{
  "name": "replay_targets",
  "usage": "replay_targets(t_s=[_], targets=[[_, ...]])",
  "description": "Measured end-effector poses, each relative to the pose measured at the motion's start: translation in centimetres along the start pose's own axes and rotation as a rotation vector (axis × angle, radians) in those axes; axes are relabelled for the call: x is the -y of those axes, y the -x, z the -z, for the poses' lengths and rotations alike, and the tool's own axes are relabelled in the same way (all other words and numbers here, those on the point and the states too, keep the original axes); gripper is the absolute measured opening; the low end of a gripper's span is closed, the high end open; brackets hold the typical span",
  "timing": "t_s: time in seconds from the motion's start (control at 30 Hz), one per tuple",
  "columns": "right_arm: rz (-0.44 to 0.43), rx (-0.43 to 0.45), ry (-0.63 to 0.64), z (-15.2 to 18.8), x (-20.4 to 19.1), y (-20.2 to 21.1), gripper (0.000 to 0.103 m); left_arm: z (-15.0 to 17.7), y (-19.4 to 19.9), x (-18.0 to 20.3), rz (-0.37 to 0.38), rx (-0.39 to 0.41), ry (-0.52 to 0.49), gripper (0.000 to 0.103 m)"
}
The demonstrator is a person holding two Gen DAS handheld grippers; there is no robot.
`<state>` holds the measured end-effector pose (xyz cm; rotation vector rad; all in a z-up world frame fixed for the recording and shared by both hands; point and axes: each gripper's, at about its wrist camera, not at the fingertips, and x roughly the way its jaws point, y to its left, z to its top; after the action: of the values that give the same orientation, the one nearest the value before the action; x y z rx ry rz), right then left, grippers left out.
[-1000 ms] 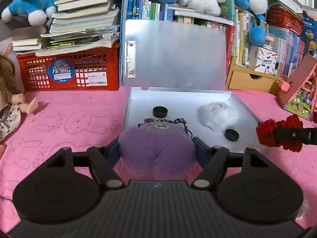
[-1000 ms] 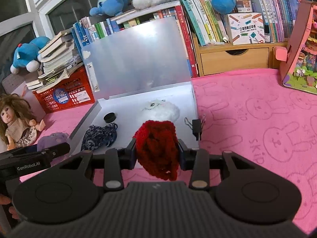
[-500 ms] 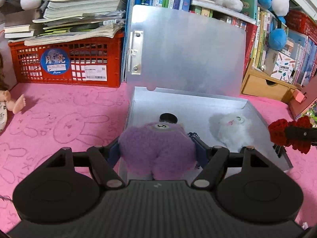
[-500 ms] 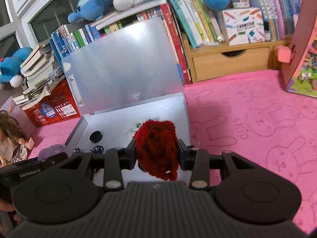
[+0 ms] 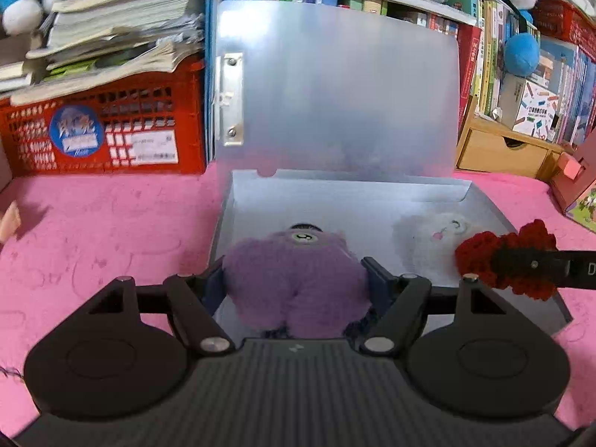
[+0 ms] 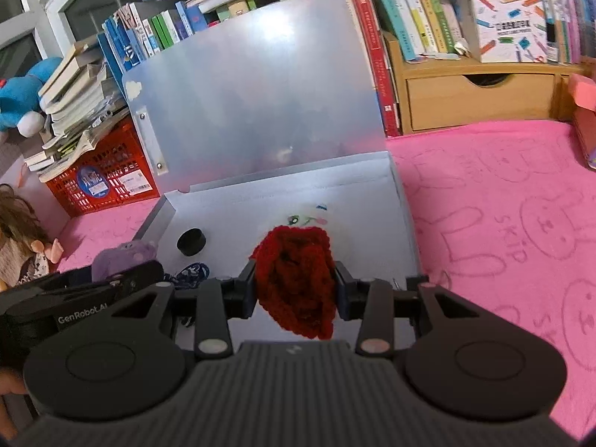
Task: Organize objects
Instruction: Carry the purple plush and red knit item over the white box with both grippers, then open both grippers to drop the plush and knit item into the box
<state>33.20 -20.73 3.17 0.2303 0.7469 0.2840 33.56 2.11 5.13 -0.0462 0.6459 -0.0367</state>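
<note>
My left gripper (image 5: 296,279) is shut on a fuzzy purple plush toy (image 5: 294,279) and holds it over the front left of the open grey box (image 5: 335,197). My right gripper (image 6: 296,287) is shut on a red knitted piece (image 6: 294,283), over the box's front right; it also shows in the left wrist view (image 5: 506,264). In the box lie a white plush (image 5: 432,238), a black round cap (image 6: 191,241) and a dark blue knitted piece (image 6: 192,273). The purple toy (image 6: 124,257) shows at the left of the right wrist view.
The box lid (image 5: 335,89) stands upright at the back. A red crate (image 5: 104,130) with stacked books is to the left, a wooden drawer unit (image 6: 476,97) and books to the right. A doll (image 6: 18,242) lies far left on the pink cloth (image 6: 503,223).
Both grippers have moved forward, closer over the box, each still holding its toy. The red piece now hangs in front of the white plush.
</note>
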Motion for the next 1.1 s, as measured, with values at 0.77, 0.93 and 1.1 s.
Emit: replay_targets(t_s=[0.77, 0.93, 1.1], targets=[[0.040, -0.034, -0.023, -0.9, 0.9, -4.3, 0.044, -1.0, -4.9, 1.0, -0.027, -0.034, -0.034, 0.078], [0.052, -0.042, 0.015, -0.7, 0.3, -4.3, 0.054, -1.0, -4.7, 1.0, -0.028, -0.034, -0.029, 0.079], [0.035, 0.000, 0.005, -1.0, -0.1, -2.8, 0.071, -1.6, -3.5, 1.0, -0.009, -0.029, -0.015, 0.080]])
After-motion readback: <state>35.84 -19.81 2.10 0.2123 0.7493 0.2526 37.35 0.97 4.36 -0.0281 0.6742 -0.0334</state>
